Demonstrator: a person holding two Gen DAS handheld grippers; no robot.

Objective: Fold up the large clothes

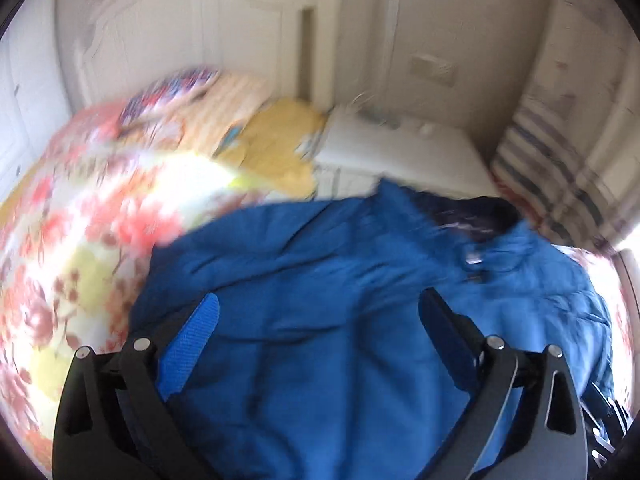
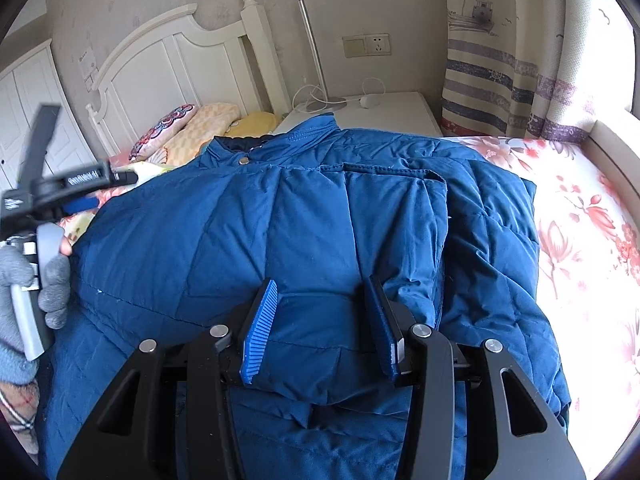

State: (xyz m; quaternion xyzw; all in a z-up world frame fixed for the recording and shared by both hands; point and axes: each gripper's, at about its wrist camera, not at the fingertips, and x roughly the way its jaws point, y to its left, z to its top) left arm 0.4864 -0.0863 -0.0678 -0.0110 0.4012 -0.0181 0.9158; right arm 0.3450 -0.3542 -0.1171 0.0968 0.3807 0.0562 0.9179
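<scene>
- Right gripper point(image 2: 320, 300): nearest the right wrist view, angled down onto the blue padded jacket point(image 2: 280, 232). Its blue-padded fingers point(image 2: 260, 320) stand partly apart with a puffed fold of the jacket bulging up between them. Whether the pads press on that fold cannot be told from this view.
- Left gripper point(image 1: 318, 312): poised over the jacket's left half, jaws spread wide, with nothing gripped; the fabric lies flat beneath the gap. The left wrist view is blurred.
- Gloved hand point(image 2: 24, 280): a grey knit glove wraps the left gripper's handle at the jacket's left edge, seen from the right wrist view; a plaid sleeve cuff point(image 2: 16, 408) shows below it.
- Jacket position: spread across the bed, collar end away from the grippers. One side panel is folded inward over the body, its stitched edge running down the middle. A snap button point(image 2: 242, 161) sits at the collar.
- Floral bedsheet point(image 2: 580, 220): pink and white, exposed to the right of the jacket.
- Pillows point(image 2: 192, 128): stacked beyond the collar, against the white headboard point(image 2: 160, 68).
- White nightstand point(image 2: 396, 114): beside the headboard, carrying a lamp stand point(image 2: 314, 48) and a white cable.
- Striped curtain point(image 2: 500, 72): hangs at the far right; a wall socket point(image 2: 366, 45) lies between it and the lamp.
</scene>
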